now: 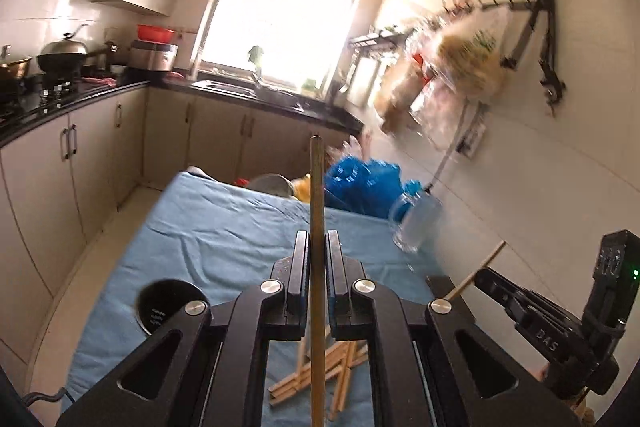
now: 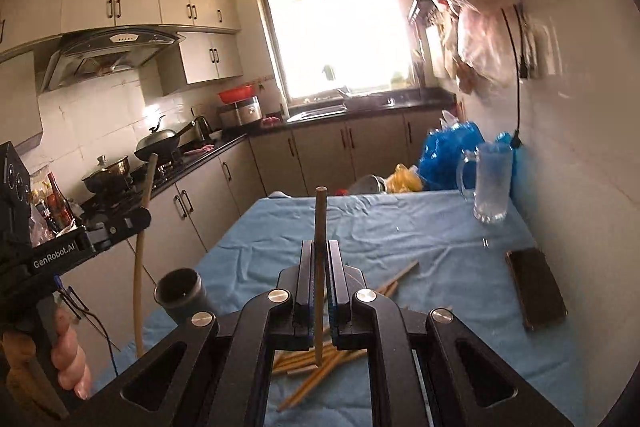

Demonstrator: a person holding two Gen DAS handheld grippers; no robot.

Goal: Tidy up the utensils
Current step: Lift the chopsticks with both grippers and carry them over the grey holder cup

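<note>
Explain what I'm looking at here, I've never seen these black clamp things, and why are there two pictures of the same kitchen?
These are two hand-held grippers, not a robot arm: a person squeezes one in each hand. Each carries a wide-angle camera looking along its fingers, so one picture comes from the left gripper and one from the right gripper. Each is shut on a single wooden chopstick: the left chopstick and the right chopstick. Below them, on the blue cloth, lies a loose pile of chopsticks. A dark cup stands at the left, a glass mug at the far right, and a phone lies flat nearby.
</note>
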